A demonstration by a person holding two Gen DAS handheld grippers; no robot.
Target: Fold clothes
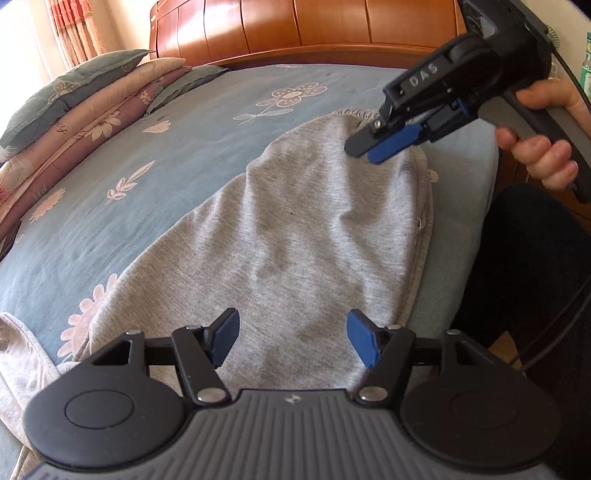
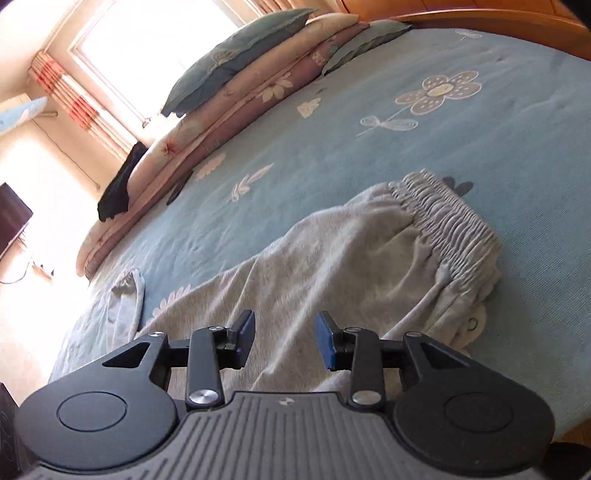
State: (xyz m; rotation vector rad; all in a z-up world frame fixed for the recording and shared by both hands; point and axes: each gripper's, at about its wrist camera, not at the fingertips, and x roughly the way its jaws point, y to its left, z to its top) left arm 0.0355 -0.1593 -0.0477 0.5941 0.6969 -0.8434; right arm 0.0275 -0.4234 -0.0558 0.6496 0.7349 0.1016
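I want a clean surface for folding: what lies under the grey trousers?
The grey trousers lie on the blue flowered bedspread. Whatever lies directly beneath the fabric is covered.

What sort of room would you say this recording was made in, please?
Most likely a home bedroom: a bed with a floral blue bedspread, a wooden headboard, stacked pillows and quilts, and a curtained window.

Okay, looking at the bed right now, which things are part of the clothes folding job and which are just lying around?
Part of the job:
- grey sweatpants, spread on the bed
- left claw, open above the fabric
- right claw, open, nothing between its pads

Just lying about:
- stacked pillows and quilts
- blue flowered bedsheet
- wooden headboard
- dark cloth by the quilts
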